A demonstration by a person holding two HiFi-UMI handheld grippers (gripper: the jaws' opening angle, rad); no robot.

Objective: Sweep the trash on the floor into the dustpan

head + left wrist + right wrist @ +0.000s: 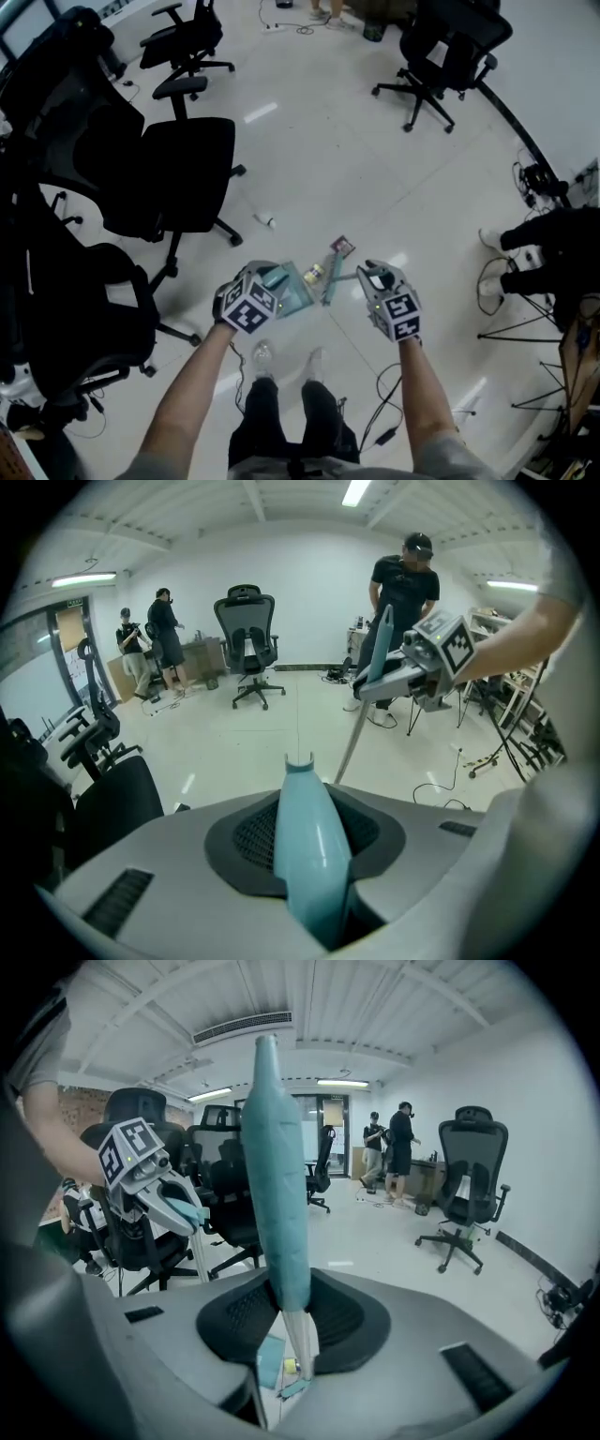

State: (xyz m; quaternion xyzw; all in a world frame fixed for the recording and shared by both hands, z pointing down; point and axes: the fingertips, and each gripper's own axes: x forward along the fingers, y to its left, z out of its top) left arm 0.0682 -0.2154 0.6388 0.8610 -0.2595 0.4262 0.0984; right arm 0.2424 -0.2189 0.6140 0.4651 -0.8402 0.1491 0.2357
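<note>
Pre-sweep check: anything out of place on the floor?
Yes, there is loose litter on the floor: a small white piece near the office chair base, a dark wrapper, and a yellowish scrap right beside the dustpan.

Floor layout around the sweeper

The dustpan (pixel 289 287) sits on the floor (pixel 328 159) just ahead of the person's legs (pixel 281 412), its handle between the jaws of the left hand-held gripper (pixel 270 283). The broom (pixel 333 284) stands just right of it, its handle in the right hand-held gripper (pixel 377 277). A scrap (pixel 314 274) lies between dustpan and broom, a packet (pixel 341 247) just beyond them, and a small bottle (pixel 265 219) farther off to the left. Office chairs (pixel 178 178) crowd the left side. Another chair (pixel 441 56) stands far ahead on the right, and a second person (pixel 548 248) is at the right edge.
</note>
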